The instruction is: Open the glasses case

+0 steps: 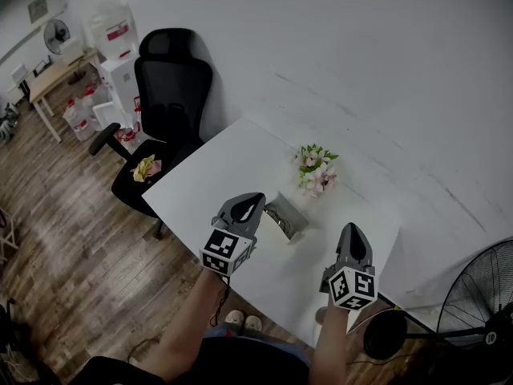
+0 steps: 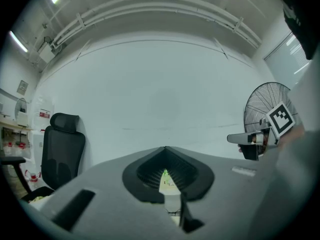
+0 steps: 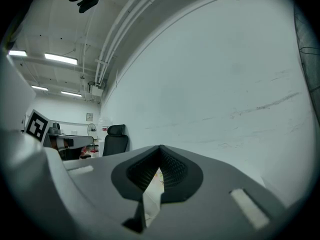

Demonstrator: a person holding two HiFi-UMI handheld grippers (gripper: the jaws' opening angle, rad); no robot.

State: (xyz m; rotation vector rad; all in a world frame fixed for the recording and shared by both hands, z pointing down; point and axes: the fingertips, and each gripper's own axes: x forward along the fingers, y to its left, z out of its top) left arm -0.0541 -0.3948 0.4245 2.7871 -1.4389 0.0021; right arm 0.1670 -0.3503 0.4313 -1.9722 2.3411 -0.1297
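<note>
The glasses case (image 1: pixel 286 217), small and grey, lies on the white table (image 1: pixel 216 175). Something dark shows in its top; I cannot tell whether the lid is up. My left gripper (image 1: pixel 255 200) hovers just left of the case, held level, jaws shut and empty. My right gripper (image 1: pixel 353 231) hangs to the right of the case, well apart from it, also level and shut on nothing. In the left gripper view the closed jaws (image 2: pixel 166 148) point at the white wall. The right gripper view shows its jaws (image 3: pixel 160 147) closed too.
A small bunch of pink flowers (image 1: pixel 315 169) stands behind the case. A black office chair (image 1: pixel 164 103) sits off the table's left corner. A standing fan (image 1: pixel 481 295) is at the right. The white wall runs close behind the table.
</note>
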